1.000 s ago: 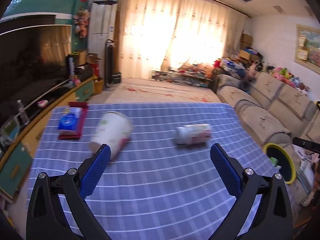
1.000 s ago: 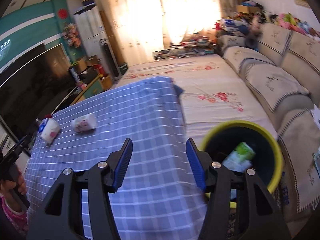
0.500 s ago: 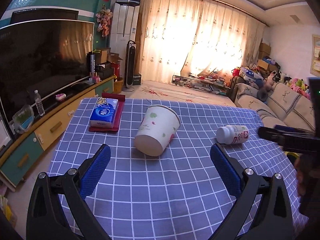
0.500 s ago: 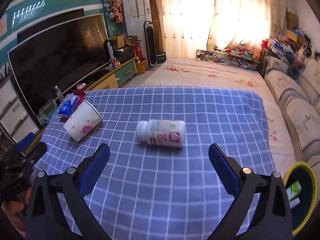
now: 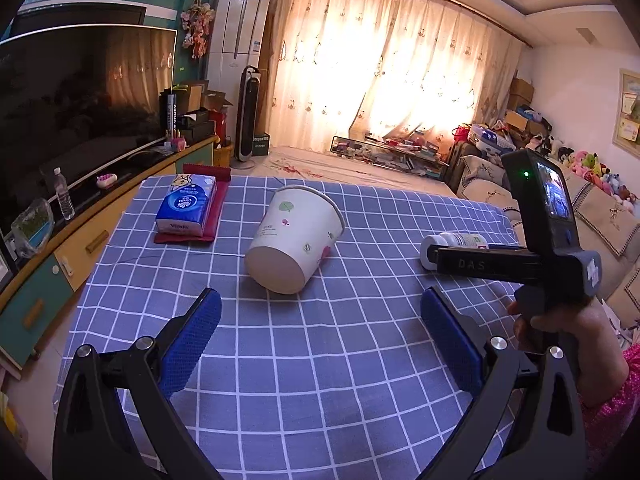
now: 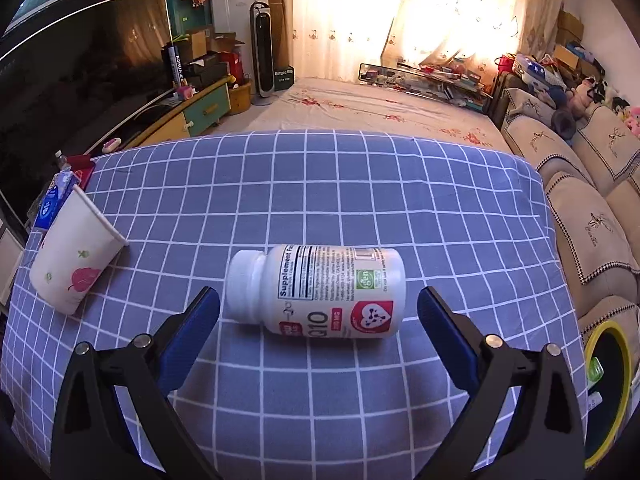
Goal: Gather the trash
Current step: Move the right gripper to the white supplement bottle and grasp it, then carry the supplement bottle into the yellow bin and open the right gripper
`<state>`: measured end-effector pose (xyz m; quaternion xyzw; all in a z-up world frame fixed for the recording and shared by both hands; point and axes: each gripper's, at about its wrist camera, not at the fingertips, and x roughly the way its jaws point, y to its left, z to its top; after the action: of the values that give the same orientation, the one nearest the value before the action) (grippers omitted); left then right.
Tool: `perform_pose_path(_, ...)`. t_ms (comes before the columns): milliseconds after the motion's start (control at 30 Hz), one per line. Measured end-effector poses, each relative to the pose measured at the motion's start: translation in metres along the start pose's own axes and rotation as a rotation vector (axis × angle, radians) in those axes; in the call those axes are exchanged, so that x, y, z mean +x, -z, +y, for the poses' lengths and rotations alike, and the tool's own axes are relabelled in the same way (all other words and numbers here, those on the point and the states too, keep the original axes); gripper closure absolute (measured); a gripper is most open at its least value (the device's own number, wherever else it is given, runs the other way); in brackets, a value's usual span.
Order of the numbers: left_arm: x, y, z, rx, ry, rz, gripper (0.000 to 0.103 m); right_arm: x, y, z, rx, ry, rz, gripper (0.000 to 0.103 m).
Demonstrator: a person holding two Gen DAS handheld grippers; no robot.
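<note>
A white paper cup with small prints lies on its side on the blue checked tablecloth. My left gripper stands open just short of the cup's base, with nothing between its blue pads. A white supplement bottle lies on its side to the right of the cup. My right gripper is open wide, one finger on each side of the bottle's ends, and its pads do not touch the bottle. In the left wrist view the bottle is partly hidden behind the right gripper's black body.
A yellow-rimmed dark bin with trash inside stands at the table's right, by the beige sofa. A blue tissue pack rests on a red tray at the far left. A TV cabinet runs along the left side.
My right gripper swung left from above the bin to the bottle, and its jaws widened. The left gripper settled a little lower, closer to the cup.
</note>
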<state>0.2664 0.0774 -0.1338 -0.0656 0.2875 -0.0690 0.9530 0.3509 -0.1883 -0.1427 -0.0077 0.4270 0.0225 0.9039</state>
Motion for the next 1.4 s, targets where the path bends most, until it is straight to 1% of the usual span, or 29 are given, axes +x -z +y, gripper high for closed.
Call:
perform_pose_path(100, 0.001, 0.0, 0.002, -0.008, 0.007, 0.001, 0.005, 0.005, -0.004, 0.0, 0.0, -0.006, 0.003, 0.009)
perform_pose_path(200, 0.001, 0.0, 0.002, -0.018, 0.014, 0.005, 0.005, 0.012, -0.005, 0.0, 0.0, -0.014, 0.032, 0.022)
perform_pose_path(333, 0.0, 0.0, 0.002, -0.016, 0.017, 0.003, 0.005, 0.009, -0.003, -0.001, 0.011, -0.028, 0.028, 0.023)
perform_pose_path(400, 0.002, 0.001, 0.003, -0.013, 0.02, 0.005, 0.005, -0.001, -0.002, -0.004, 0.017, -0.042, 0.015, 0.023)
perform_pose_path(500, 0.003, 0.001, 0.002, -0.012, 0.023, 0.013, 0.005, -0.025, -0.001, -0.013, 0.023, -0.056, -0.028, 0.023)
perform_pose_path(567, 0.003, 0.002, 0.001, -0.008, 0.024, 0.013, 0.005, -0.047, 0.003, -0.026, 0.031, -0.061, -0.059, 0.023)
perform_pose_path(700, 0.002, 0.002, 0.001, -0.007, 0.022, 0.013, 0.005, -0.087, 0.019, -0.062, 0.066, -0.038, -0.114, 0.023)
perform_pose_path(800, 0.003, 0.001, 0.002, -0.009, 0.02, 0.015, 0.005, -0.111, 0.039, -0.107, 0.136, 0.004, -0.132, 0.023)
perform_pose_path(900, 0.003, 0.001, 0.0, -0.002, 0.016, 0.015, 0.005, -0.123, 0.063, -0.157, 0.2, 0.109, -0.126, 0.023)
perform_pose_path(933, 0.003, 0.001, 0.0, 0.0, 0.015, 0.015, 0.005, -0.125, 0.073, -0.18, 0.232, 0.151, -0.114, 0.023)
perform_pose_path(1000, 0.003, 0.001, 0.0, 0.002, 0.016, 0.015, 0.005, -0.124, 0.089, -0.215, 0.287, 0.205, -0.083, 0.023)
perform_pose_path(1133, 0.002, 0.001, -0.001, 0.005, 0.012, 0.016, 0.005, -0.119, 0.119, -0.269, 0.373, 0.289, -0.037, 0.023)
perform_pose_path(1267, 0.004, 0.002, 0.0, 0.006, 0.009, 0.021, 0.005, -0.107, 0.138, -0.299, 0.416, 0.328, 0.001, 0.023)
perform_pose_path(1400, 0.005, 0.002, -0.001, 0.007, 0.01, 0.025, 0.005, -0.091, 0.152, -0.318, 0.443, 0.333, 0.045, 0.023)
